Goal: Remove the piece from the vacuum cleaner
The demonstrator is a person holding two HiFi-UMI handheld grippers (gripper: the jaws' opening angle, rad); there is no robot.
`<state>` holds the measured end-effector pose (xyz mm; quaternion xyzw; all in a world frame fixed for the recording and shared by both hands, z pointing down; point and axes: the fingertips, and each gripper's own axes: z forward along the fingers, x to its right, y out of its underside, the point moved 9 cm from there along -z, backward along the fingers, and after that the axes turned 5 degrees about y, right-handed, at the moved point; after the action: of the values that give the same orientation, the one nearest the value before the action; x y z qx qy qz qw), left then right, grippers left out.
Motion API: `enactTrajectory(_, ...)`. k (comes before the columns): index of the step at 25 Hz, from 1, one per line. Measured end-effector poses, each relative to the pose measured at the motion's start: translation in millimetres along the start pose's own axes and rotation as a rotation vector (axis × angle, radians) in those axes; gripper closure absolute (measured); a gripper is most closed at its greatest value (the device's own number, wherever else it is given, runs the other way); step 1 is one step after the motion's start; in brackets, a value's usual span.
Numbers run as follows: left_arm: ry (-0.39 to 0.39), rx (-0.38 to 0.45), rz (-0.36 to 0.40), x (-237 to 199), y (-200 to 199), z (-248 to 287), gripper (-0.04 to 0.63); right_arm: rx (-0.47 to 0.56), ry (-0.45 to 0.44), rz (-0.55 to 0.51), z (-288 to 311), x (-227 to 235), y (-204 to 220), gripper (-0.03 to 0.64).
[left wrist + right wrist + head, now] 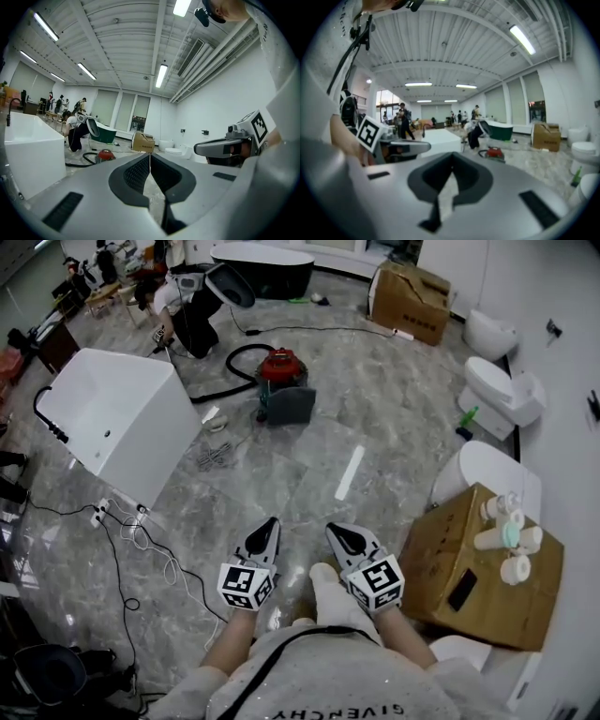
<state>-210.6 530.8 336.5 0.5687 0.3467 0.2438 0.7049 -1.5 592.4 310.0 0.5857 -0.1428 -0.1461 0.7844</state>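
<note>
- Across the floor [394, 418], well apart from us, the vacuum cleaner [281, 369] stands untouched; its piece seems unremoved.
- We carry the left gripper [271, 522] and the right gripper [333, 530] empty, fingers together.

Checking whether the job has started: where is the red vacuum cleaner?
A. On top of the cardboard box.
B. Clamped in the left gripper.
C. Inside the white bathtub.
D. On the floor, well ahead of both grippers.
D: the red vacuum cleaner stands on the floor, far beyond the left gripper and the right gripper, both shut on nothing.
</note>
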Motion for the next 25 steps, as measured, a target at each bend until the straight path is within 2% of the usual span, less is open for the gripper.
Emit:
enactTrajectory(7,-0.055,-0.017,-0.006,-48,-11,45,0.572,-0.018,-0.051,0.029,71,46,-4,0.603)
enactTrajectory(12,-0.085,-0.015,0.006,-81,-28,100,0.572,-0.026,-0.087,0.017,120,94,-21,0.603)
enactTrajectory(19,-0.092,-0.006,0.013,-116,-47,180,0.572,-0.031,-0.086,0.010,176,160,-43,0.603)
enactTrajectory(25,-0.120,-0.025,-0.016,-138,-44,222,0.572,-0.039,-0.098,0.010,210,201,-45,0.603)
